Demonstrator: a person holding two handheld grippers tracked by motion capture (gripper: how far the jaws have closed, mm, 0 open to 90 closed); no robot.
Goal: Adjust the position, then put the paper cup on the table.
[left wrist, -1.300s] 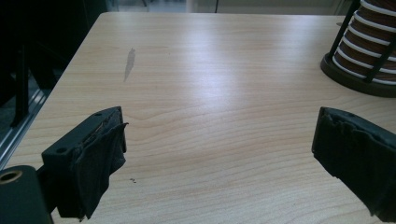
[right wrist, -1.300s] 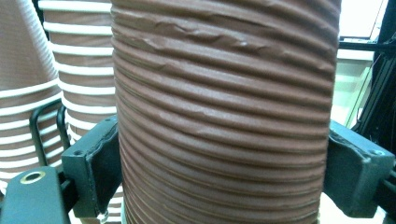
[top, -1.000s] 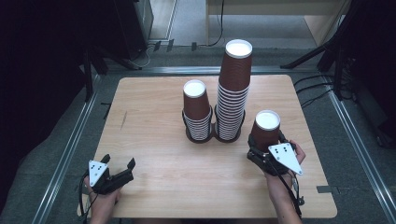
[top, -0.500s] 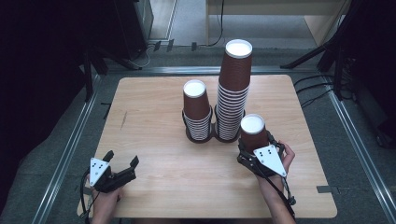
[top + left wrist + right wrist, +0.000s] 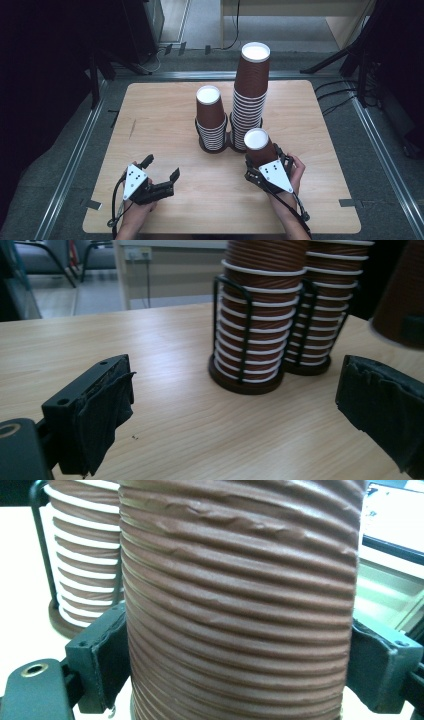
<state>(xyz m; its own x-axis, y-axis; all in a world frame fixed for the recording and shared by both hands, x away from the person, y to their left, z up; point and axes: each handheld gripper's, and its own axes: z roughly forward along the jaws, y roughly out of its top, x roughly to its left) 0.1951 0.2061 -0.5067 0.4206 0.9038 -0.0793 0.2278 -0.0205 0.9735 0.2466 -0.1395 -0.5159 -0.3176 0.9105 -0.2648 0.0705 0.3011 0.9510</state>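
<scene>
We start with the table (image 5: 150,115), a pale wooden top in the middle of the high view. Just right of its centre stand two stacks of inverted brown ribbed paper cups in black wire holders: the tall stack (image 5: 250,95) and, touching its left side, the short stack (image 5: 211,122).

Below and just beside the tall stack, in the lower right of that view, the single cup (image 5: 258,146) sits upside down, white base up, between the jaws of the right gripper (image 5: 264,167). In the right gripper view the cup's ribbed wall (image 5: 240,605) runs up the middle, with a black pad pressed to each flank near the lower edge of the frame, so we read this gripper as clamped on the cup.

The left gripper (image 5: 162,172) lies in the lower left of the high view, well apart from the stacks, its jaws spread with nothing between them. In the left gripper view the short stack (image 5: 257,315) is at upper centre beyond the gaping pads, and the held cup (image 5: 400,295) blurs the upper right corner.

We judge the cup to be very light, thin-walled and easily crushed: the upper ribs show small creases. The ribbing should help against slipping. We would take it across the middle of its wall, gently, rather than at the rolled rim.
</scene>
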